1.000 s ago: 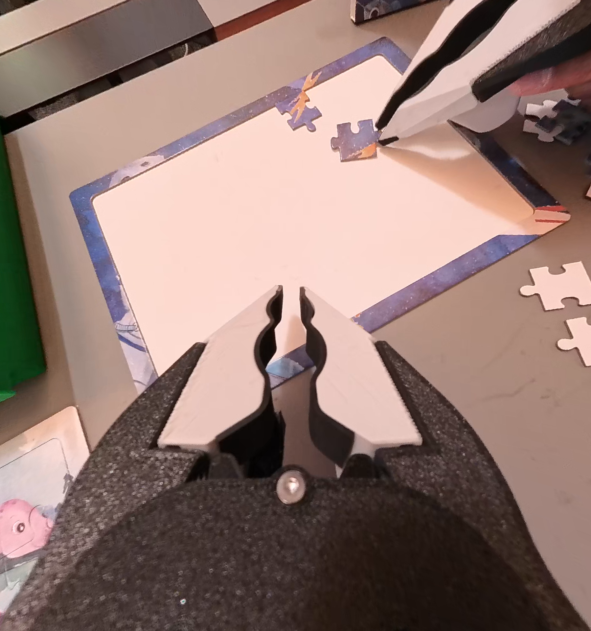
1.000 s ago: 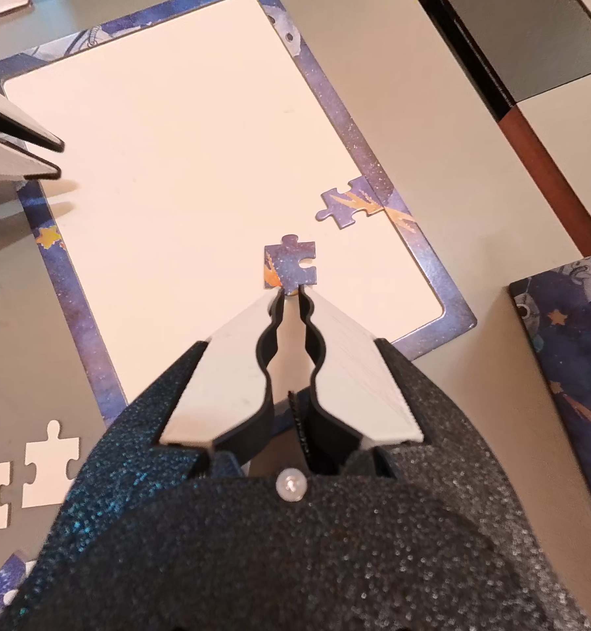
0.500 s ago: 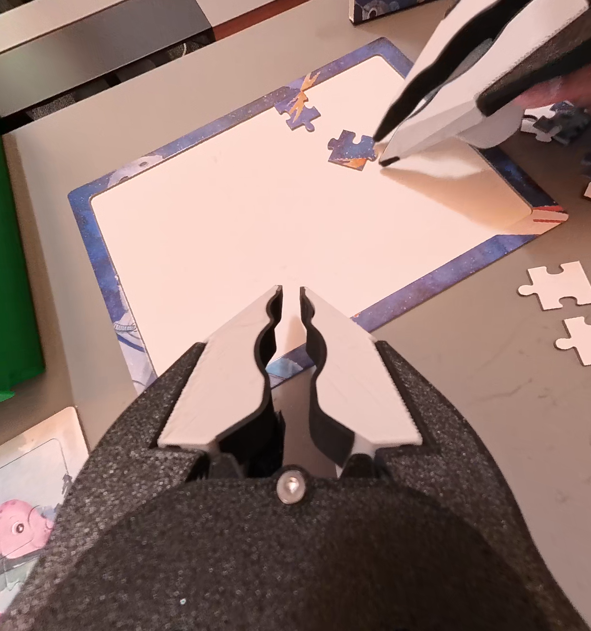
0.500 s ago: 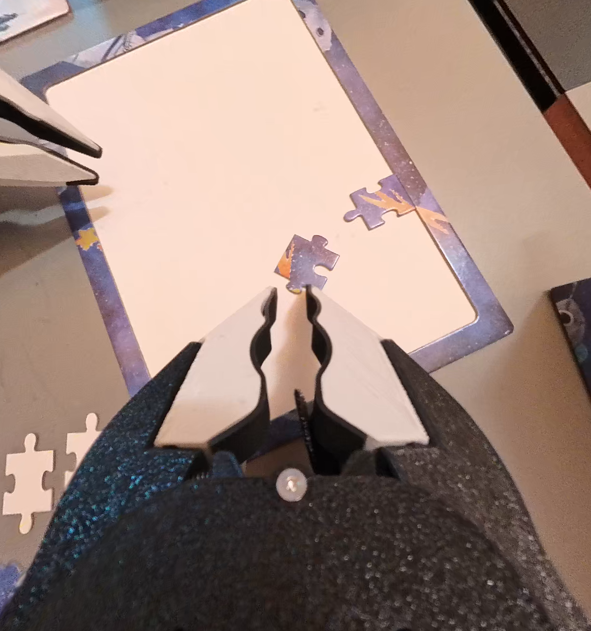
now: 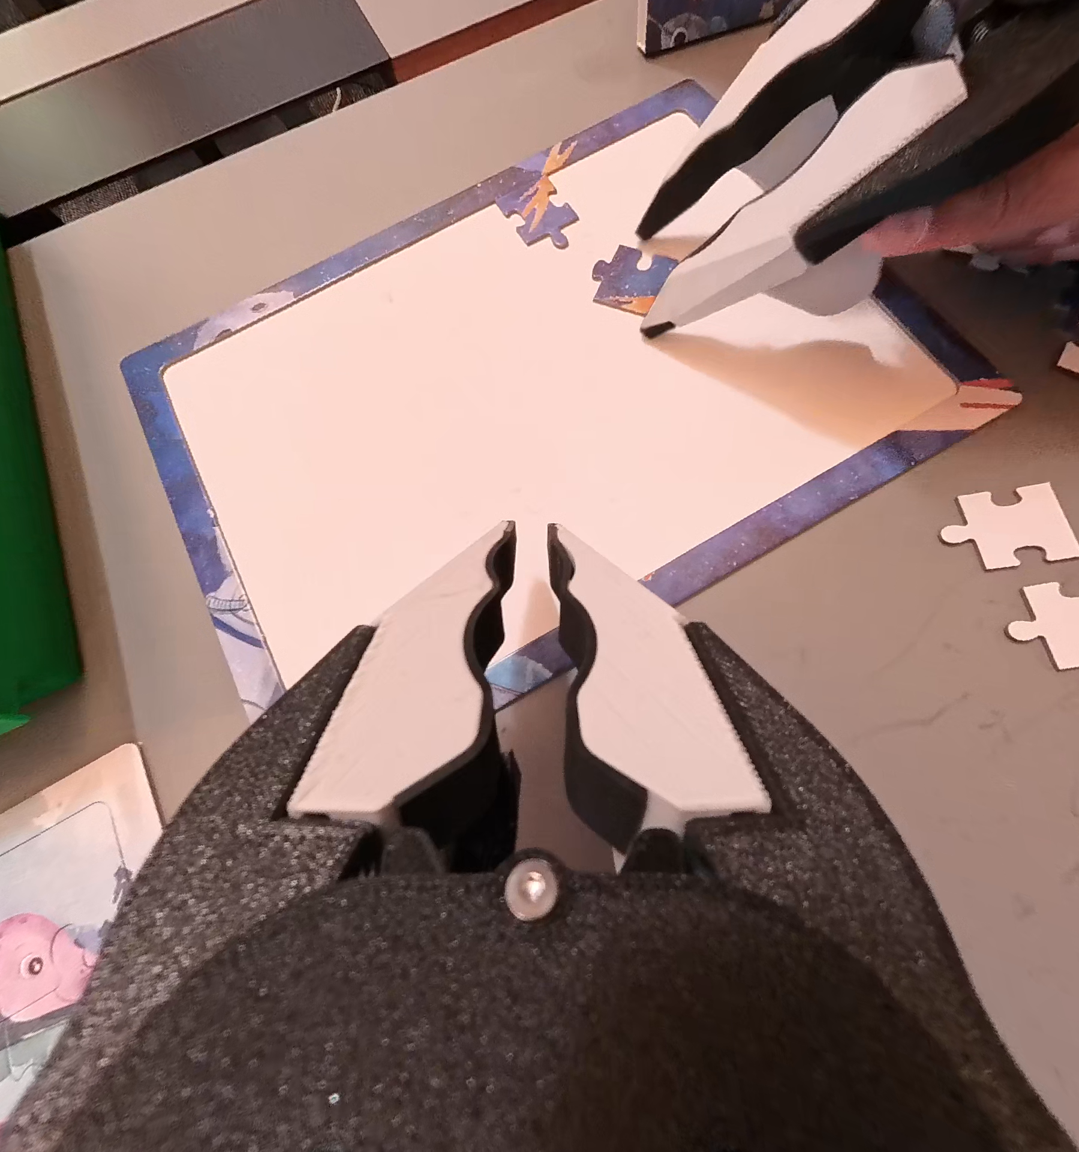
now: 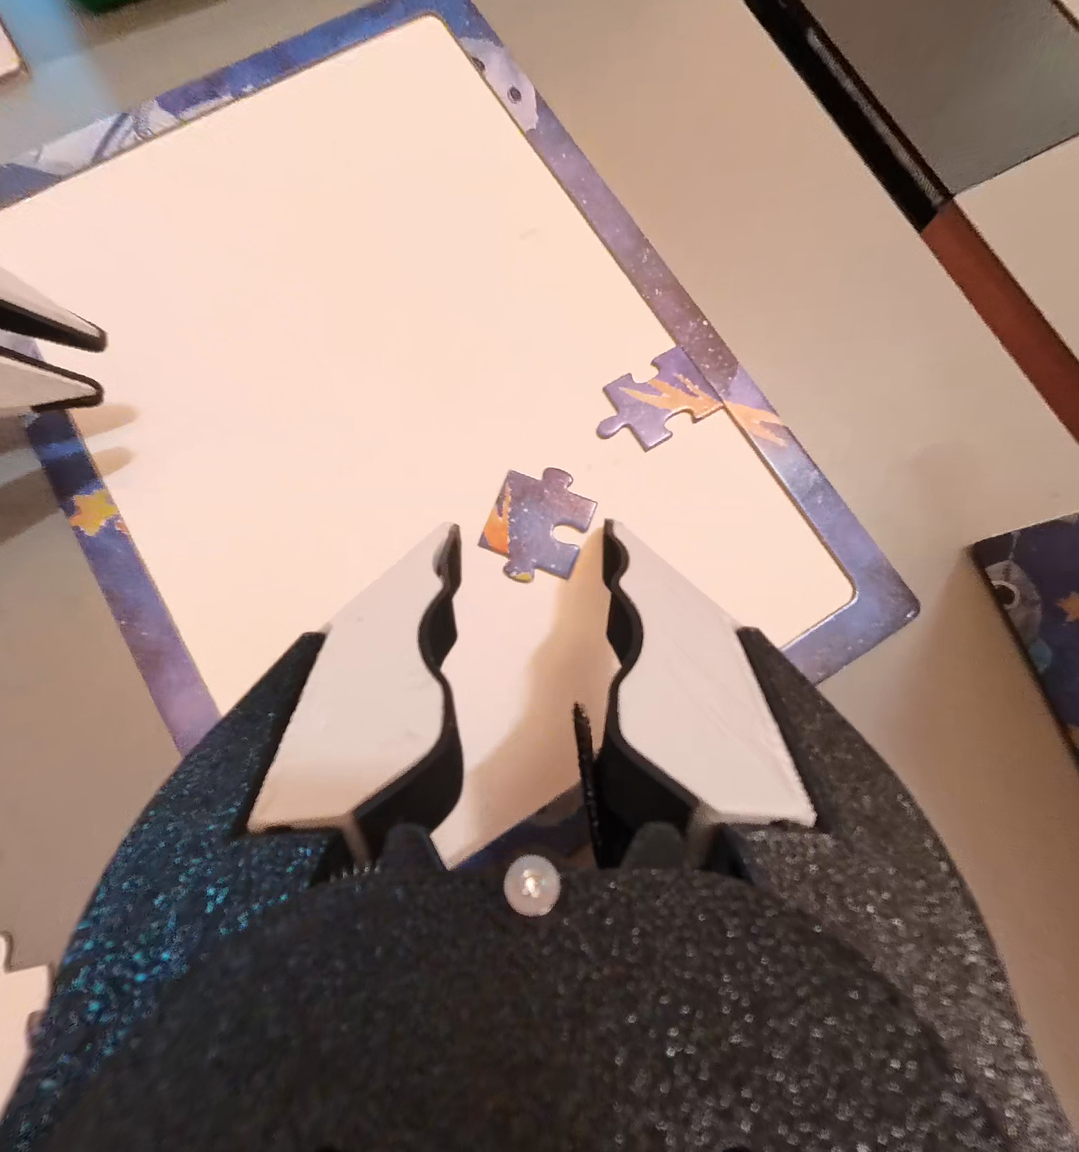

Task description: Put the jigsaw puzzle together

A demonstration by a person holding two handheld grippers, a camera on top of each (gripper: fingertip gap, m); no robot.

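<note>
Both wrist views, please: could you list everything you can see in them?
Blue-bordered cardboard puzzle tray: one, cream inside, centre of the table.
Fitted blue piece with orange streak: one, against the tray's border.
Loose blue piece with orange patch: one, flat in the tray, between the right tool's tips.
White face-down pieces: several, on the table beside the tray.
Grey table: one, under everything.
Green box: one, at the table's edge.
Pink dinosaur puzzle board: one, near corner.
Dark blue starry box: one, beyond the tray's corner.
Left tool: white fingers, nearly closed, empty.
Right tool: open.
Hand: holding the right tool.
</note>
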